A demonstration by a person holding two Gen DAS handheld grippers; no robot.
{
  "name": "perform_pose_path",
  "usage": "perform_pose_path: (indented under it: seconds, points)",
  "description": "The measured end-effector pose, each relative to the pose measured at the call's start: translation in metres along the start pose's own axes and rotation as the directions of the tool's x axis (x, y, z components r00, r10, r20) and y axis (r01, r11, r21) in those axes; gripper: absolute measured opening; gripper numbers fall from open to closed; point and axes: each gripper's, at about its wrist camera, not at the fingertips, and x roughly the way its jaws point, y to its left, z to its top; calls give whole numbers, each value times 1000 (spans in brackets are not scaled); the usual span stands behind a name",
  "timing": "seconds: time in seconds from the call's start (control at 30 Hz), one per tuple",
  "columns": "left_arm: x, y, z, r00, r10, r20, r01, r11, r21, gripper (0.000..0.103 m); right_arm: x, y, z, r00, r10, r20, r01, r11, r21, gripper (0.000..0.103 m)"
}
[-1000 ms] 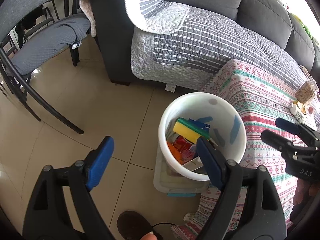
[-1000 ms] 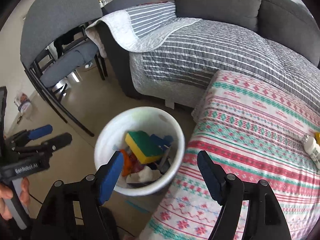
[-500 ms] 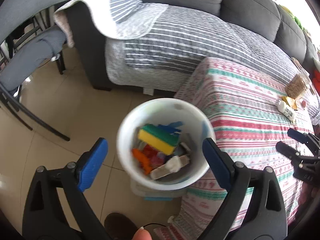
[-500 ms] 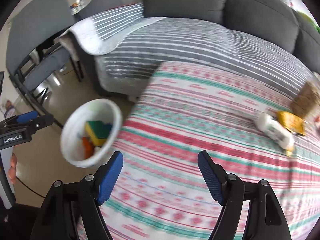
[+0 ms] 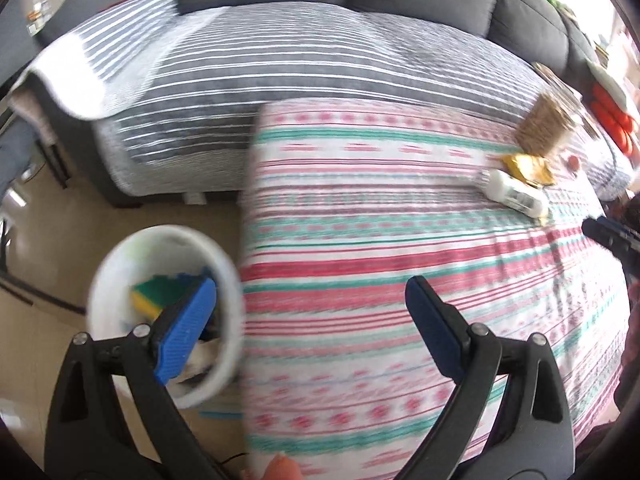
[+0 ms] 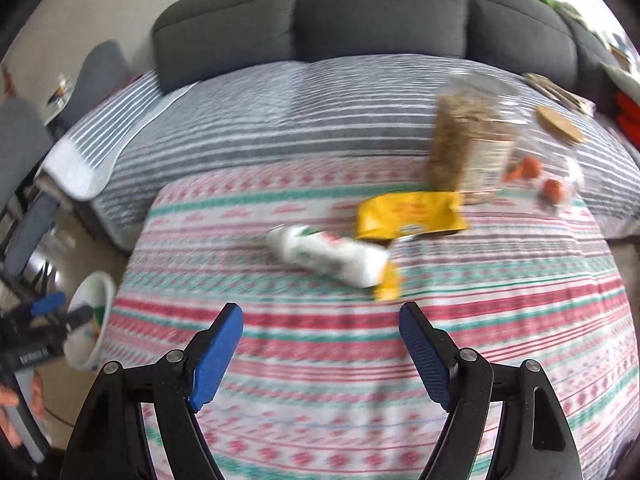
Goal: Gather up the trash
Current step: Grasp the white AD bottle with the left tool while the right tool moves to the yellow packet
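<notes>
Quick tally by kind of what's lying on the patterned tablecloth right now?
White bottle, on its side: 1
Yellow wrappers: 2, counting the small scrap
Clear cereal bag: 1
Small orange-red items: 2, too blurred to name
Total: 6

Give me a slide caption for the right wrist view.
Open right tongs face a white bottle and yellow wrapper.
</notes>
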Motion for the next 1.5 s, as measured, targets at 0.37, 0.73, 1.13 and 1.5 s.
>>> perform_pose_path:
  seconds: [0.37,0.73,1.13,1.5]
  points:
    - [39,-156,51,996,-82,21,68,921,384,95,-1,-96,-5,994,-91,-58,97,989,110,83]
    - [85,-229,77,979,-195,-61,194,788,585,95,-9,-151,-19,992,-93,-86,109,974,199,83]
    - [102,-251,45,976,-154,-155,219,697,683,54,-3,-172,-19,989,-118,-91,138,957,255,83]
    - [70,-170,36,972,-197,-129,231,902,364,41,41,-145,11,997,-27,-69,48,945,325,83]
